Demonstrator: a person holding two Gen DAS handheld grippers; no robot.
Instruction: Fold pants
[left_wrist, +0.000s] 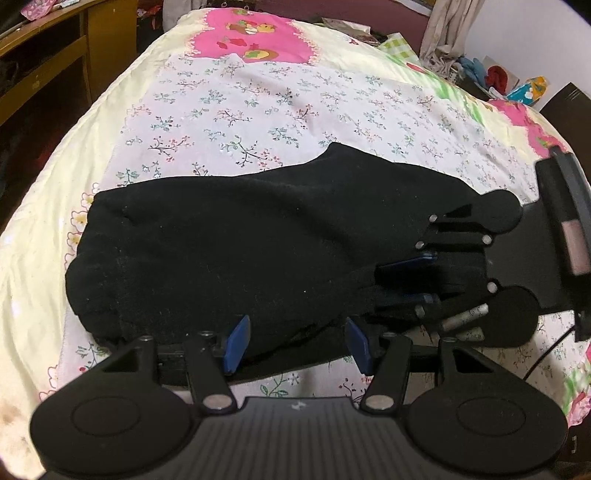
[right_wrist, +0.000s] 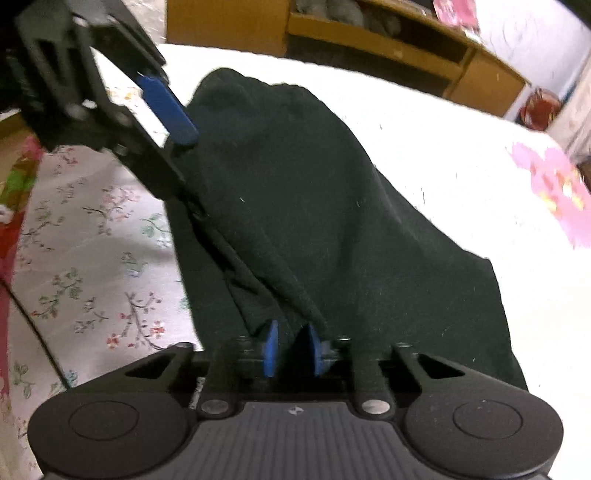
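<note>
Black fleece-like pants (left_wrist: 229, 243) lie on the floral bedspread (left_wrist: 258, 107), folded into a thick, rumpled bundle with soft rounded edges and bits of pale lint on the nap. From the left wrist view the bundle spreads wide across the bedspread, one rounded lobe poking toward the pink cartoon panel (left_wrist: 251, 37) at the far end. Near edge of the pants sits between the blue pads (left_wrist: 236, 345) of the left gripper (left_wrist: 297, 345); jaws stand apart, pads not pressing the cloth. Right gripper (left_wrist: 410, 278) comes in from the right side of the pants, its fingers low over the fabric edge.

Right wrist view: pants (right_wrist: 332, 221) run away from the camera as a long dark ridge with a crease line along the left side. Right gripper (right_wrist: 293, 349) has its jaws a little apart, a fold of the black cloth between the blue pads, no clear squeeze. Left gripper (right_wrist: 166, 122) sits at the far left edge of the pants. Wooden desk (right_wrist: 406, 48) stands beyond the pants.
</note>
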